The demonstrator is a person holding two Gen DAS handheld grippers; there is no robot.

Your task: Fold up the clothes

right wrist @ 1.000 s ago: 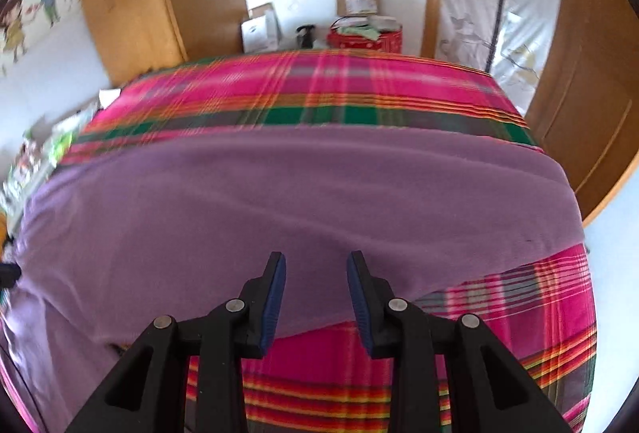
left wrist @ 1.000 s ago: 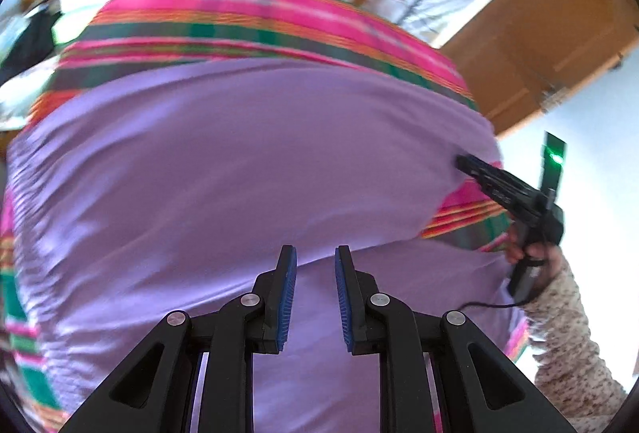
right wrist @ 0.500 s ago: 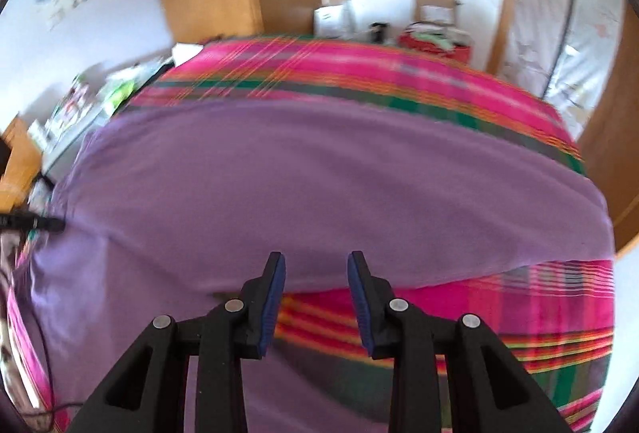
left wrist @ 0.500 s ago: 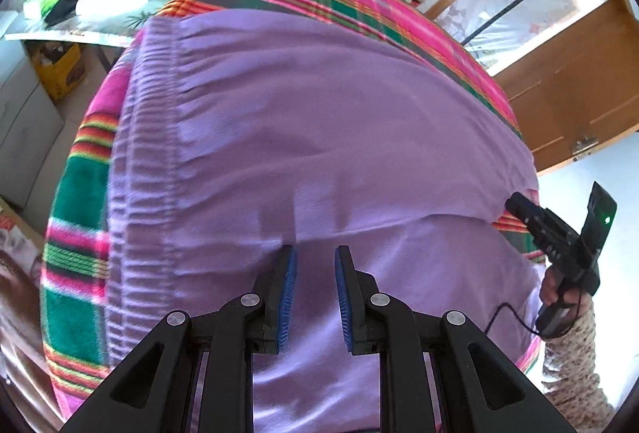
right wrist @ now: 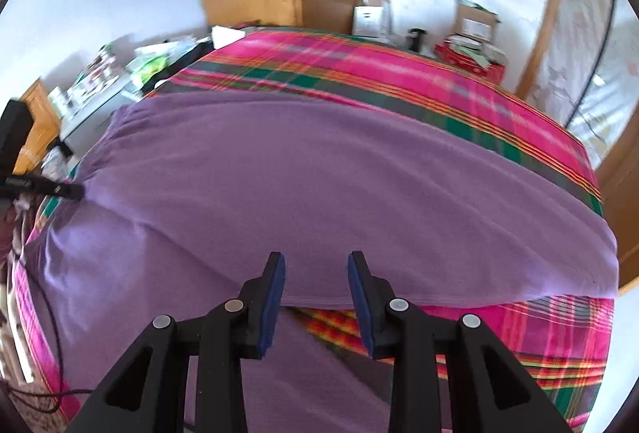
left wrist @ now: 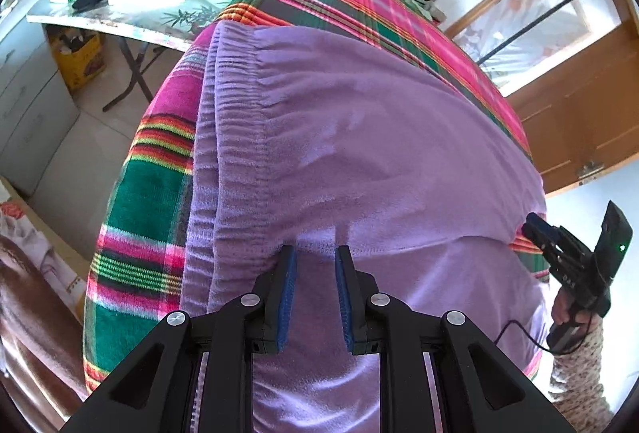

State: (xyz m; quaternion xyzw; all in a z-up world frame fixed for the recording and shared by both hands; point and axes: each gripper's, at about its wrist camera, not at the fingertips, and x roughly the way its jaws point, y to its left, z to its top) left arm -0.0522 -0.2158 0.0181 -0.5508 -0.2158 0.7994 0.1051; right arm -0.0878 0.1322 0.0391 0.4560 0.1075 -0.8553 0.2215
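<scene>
I see a big purple garment (left wrist: 359, 161) spread flat on a bed with a bright plaid blanket (left wrist: 147, 209). It fills the middle of both views. Its gathered waistband (left wrist: 223, 105) runs down the left part of the left wrist view. The low end of the cloth goes under my grippers, so I cannot see where it stops. A folded edge crosses the bottom of the right wrist view, with blanket showing under it.

My left gripper (left wrist: 315, 265) sits at the bottom middle of its view, jaws a little apart, with nothing between them. I cannot tell if the tips touch the cloth. My right gripper (right wrist: 315, 273) has its jaws spread wider, empty too, over the folded edge.

At the right edge of the left view I see the other gripper in a hand (left wrist: 567, 309) with a speckled sleeve (left wrist: 579, 369), near the corner of the cloth. The right view is a bit blurry.

In the upper left of the left view stands a folding counter (left wrist: 120, 22) with white packs and a black cloth on it. Cardboard boxes (right wrist: 475, 22) sit on the floor past the bed, and a wooden door (left wrist: 579, 105) is at the right.
</scene>
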